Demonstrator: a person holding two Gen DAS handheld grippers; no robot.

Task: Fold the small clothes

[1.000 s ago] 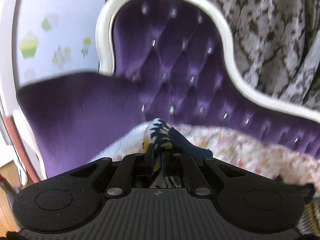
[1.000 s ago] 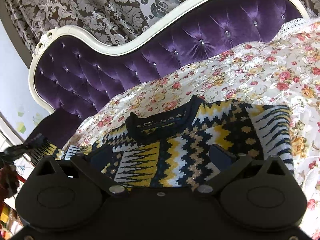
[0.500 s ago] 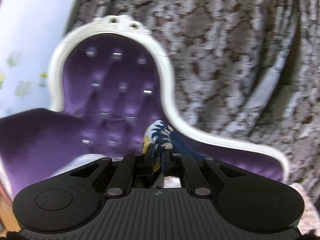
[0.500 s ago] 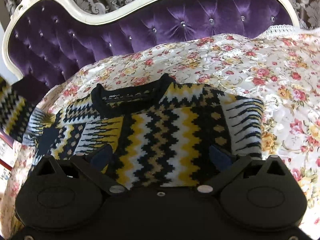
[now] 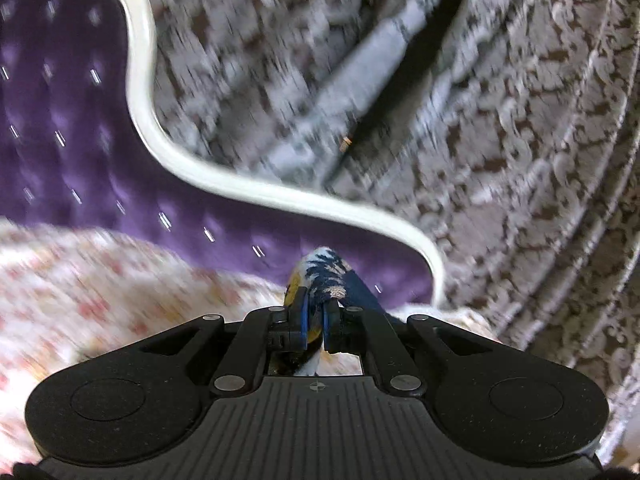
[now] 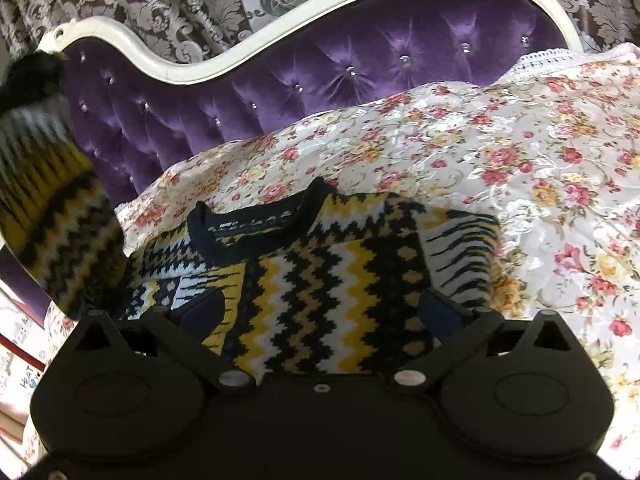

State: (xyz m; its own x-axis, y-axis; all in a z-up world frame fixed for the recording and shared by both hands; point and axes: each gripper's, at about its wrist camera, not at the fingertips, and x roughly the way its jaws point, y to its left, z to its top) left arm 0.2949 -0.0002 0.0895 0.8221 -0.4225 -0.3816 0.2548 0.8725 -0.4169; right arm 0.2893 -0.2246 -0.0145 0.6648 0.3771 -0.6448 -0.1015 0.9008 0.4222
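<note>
Evidently the left gripper (image 5: 314, 322) pinches the sleeve (image 5: 326, 276) aloft to fold it inward; the right gripper (image 6: 322, 312), jaws spread, hovers above the sweater (image 6: 320, 280).

We read only "HEAT" on a white box (image 6: 24, 376) far left of right gripper (image 6: 322, 312); rest illegible.

A purple tufted sofa (image 6: 320, 80) with a white curved frame is filling the upper half of the right wrist frame. A floral cover (image 6: 520, 160) is lying over its seat, spreading toward the right edge. A zigzag knit sweater (image 6: 340, 272) is lying flat on that cover at the centre, its dark collar pointing toward the backrest.
</note>
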